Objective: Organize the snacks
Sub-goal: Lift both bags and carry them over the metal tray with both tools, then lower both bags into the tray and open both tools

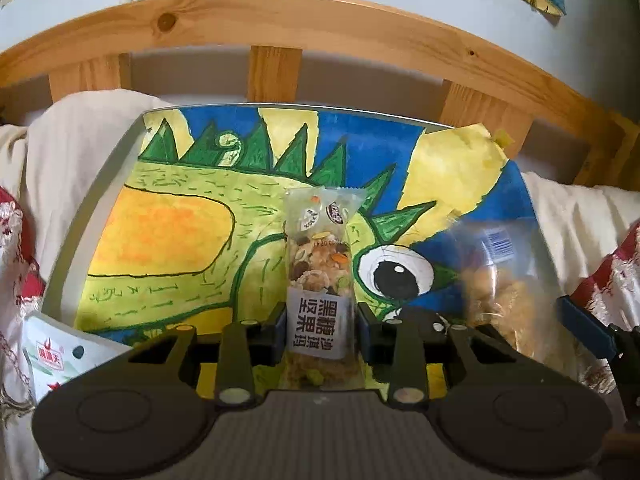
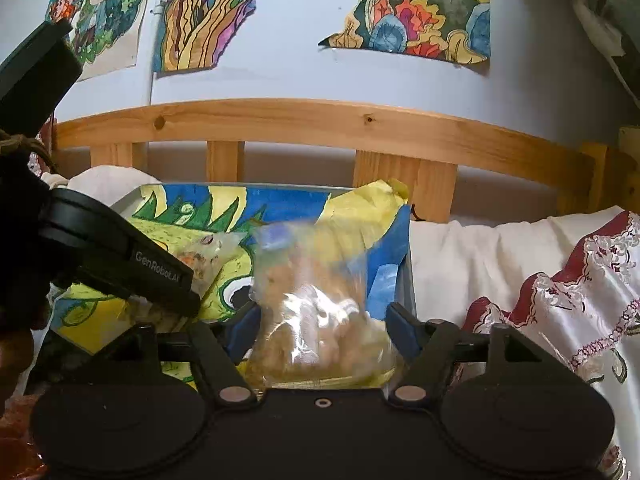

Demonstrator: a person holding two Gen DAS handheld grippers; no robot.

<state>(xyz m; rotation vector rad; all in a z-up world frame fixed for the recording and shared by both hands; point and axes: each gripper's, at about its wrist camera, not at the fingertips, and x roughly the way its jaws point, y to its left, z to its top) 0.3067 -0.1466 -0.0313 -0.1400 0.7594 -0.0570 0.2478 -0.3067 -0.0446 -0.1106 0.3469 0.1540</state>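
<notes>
A shallow grey tray (image 1: 120, 168) lies on the bed, its floor covered by a painted paper sheet (image 1: 168, 232) showing a green, spiky dinosaur on blue and yellow; the paper's corner at about 1 o'clock curls up, creased and matte. Over the tray's middle, the left hand-held gripper (image 1: 320, 334) is clenched on a nut-and-grain bar (image 1: 319, 276), a slim rectangular stick in a glossy clear wrapper with a white label band printed in black characters; seeds and flakes show through the film. The bar points toward 12 o'clock, its far end over the dinosaur's neck. At 3 o'clock from it, over the tray's right side, a clear crinkly bag (image 2: 320, 312) of lumpy golden-brown pieces sits between the blue pads of the right hand-held gripper (image 2: 320, 324); the jaws stand wider than the bag, released, the pads clear of the film as far as the blur allows. At 8 o'clock in the left wrist view, a white packet (image 1: 60, 356) with red and green printing leans on the tray's near corner. Around the tray lie cream bedding and a shiny white satin cloth (image 2: 560, 280) with maroon embroidered borders. Behind, at 12 o'clock, stands a slatted knotty pine headboard (image 2: 320, 124), and coloured drawings (image 2: 416, 12) are stuck on the pale wall.
</notes>
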